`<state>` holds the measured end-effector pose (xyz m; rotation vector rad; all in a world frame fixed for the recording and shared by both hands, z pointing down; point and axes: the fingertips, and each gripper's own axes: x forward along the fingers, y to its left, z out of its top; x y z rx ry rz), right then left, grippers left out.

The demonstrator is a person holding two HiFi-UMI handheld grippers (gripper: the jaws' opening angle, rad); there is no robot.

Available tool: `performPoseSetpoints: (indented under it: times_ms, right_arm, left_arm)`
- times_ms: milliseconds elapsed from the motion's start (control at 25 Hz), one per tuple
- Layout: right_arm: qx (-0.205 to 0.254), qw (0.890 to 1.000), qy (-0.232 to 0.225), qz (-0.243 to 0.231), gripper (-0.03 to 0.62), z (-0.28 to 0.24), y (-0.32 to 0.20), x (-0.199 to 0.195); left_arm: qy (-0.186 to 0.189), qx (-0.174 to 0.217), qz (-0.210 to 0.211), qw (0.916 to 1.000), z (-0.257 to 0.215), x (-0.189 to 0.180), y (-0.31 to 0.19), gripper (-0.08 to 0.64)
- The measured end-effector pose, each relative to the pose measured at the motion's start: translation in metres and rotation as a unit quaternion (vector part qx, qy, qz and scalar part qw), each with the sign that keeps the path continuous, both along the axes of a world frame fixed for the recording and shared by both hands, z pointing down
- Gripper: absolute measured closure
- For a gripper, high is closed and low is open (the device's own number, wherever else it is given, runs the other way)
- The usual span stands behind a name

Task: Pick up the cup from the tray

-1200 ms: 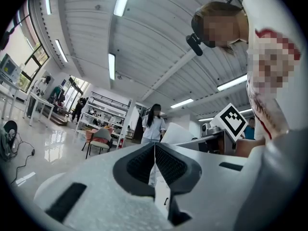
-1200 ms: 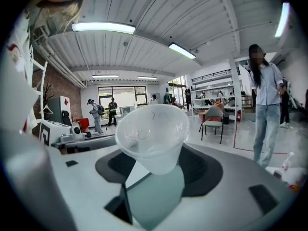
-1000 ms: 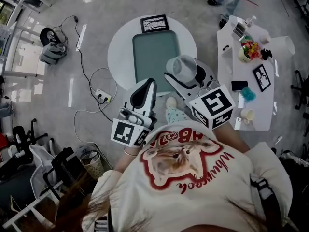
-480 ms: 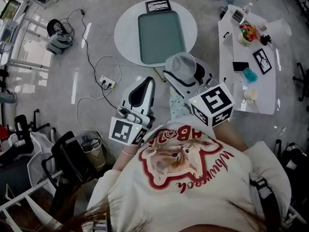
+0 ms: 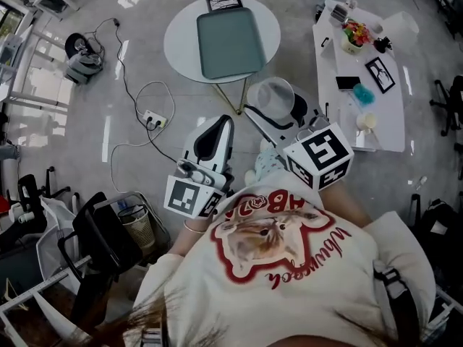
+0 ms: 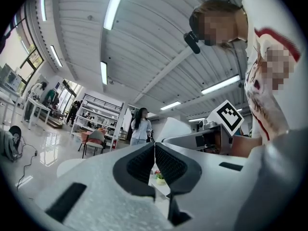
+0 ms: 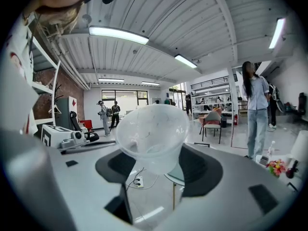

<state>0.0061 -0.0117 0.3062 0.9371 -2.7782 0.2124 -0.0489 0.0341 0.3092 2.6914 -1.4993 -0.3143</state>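
Overhead, the right gripper (image 5: 275, 110) has its fingers clamped on a clear plastic cup (image 5: 270, 95), held in the air in front of the person's chest with its mouth facing up. The green tray (image 5: 230, 42) lies well apart on a round white table (image 5: 181, 45). The left gripper (image 5: 225, 121) hovers beside the right, fingers pressed together.

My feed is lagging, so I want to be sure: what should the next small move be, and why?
Probably none beyond a steady hold: leave the right gripper shut on the cup and level. The cup sits clamped between its jaws, well clear of the tray, which lies bare on the round table. The left gripper is shut and empty.
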Motion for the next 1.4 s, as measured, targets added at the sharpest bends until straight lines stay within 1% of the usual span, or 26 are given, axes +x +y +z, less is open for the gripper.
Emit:
performPoseSetpoints:
  times_ms: [240, 360, 680, 840, 960, 1120, 1400]
  right_arm:
    - [0.006, 1.0, -0.002, -0.001, 0.301, -0.004, 0.025, 0.015]
    - [0.009, 1.0, -0.001, 0.0, 0.301, -0.005, 0.036, 0.031]
    - [0.013, 1.0, 0.0, -0.007, 0.301, -0.006, 0.088, 0.095]
    - [0.009, 1.0, 0.004, -0.015, 0.301, -0.001, 0.119, 0.129]
    - [0.005, 1.0, 0.006, -0.025, 0.301, 0.003, 0.142, 0.146]
    - [0.004, 1.0, 0.006, -0.03, 0.301, 0.005, 0.16, 0.157]
    - [0.015, 1.0, -0.005, -0.024, 0.301, -0.006, 0.173, 0.16]
  left_arm:
    - [-0.004, 0.002, 0.001, 1.0, -0.001, 0.014, 0.024, 0.545]
    - [-0.006, 0.001, -0.002, 1.0, -0.002, 0.027, 0.036, 0.545]
    - [0.001, 0.003, -0.016, 0.9999, -0.004, 0.091, 0.086, 0.545]
    - [0.005, 0.006, -0.032, 0.9995, -0.005, 0.121, 0.114, 0.545]
    - [0.007, 0.004, -0.044, 0.999, -0.004, 0.139, 0.136, 0.545]
    - [-0.001, -0.002, -0.044, 0.999, -0.001, 0.155, 0.16, 0.545]
    - [-0.011, -0.007, -0.02, 0.9997, 0.0, 0.169, 0.175, 0.545]
